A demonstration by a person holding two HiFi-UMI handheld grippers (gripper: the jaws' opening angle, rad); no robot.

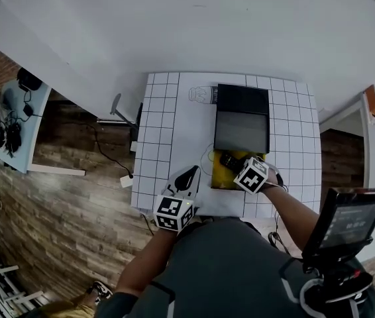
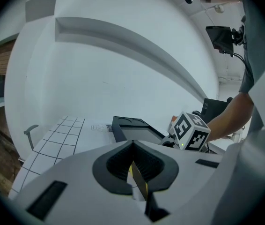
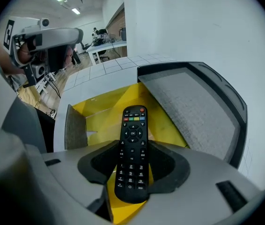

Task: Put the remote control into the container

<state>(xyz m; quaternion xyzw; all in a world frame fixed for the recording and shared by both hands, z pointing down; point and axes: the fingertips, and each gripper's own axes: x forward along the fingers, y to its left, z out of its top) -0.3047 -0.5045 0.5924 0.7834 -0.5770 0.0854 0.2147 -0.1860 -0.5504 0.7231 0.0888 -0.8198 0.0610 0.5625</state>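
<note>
1. Tabletop (image 1: 167, 131): white, with a grid, and carrying every item in the task. The work sits on its right half, between the near and far edges, within the person's reach.

2. Container (image 1: 242, 97): a black tray with a grey lining, set toward the far edge and lying open and empty. Its mouth faces up and lies directly beyond the pickup spot. In my judgement the transfer needs only a short forward carry.

3. Yellow mat (image 1: 222, 177): lies flat just inside the near edge, with its far side touching or nearly touching the container. It appears to mark the starting place for the remote.

4. Right claw (image 3: 134, 146): set over the yellow mat with its jaws fairly wide. The pads bear on both long sides of the remote, so I judge the grasp to be made. Gripping across the narrow width keeps the long body pointing along the jaws toward the container.

5. Left claw (image 2: 132, 144): jaws together and holding nothing. It sits near the near edge, left of the mat and apart from the work, and is evidently parked so as not to obstruct.

6. Remote control (image 3: 132, 153): black, buttons upward, held between the right claw's jaws above the yellow mat. It is not yet in the container.
</note>
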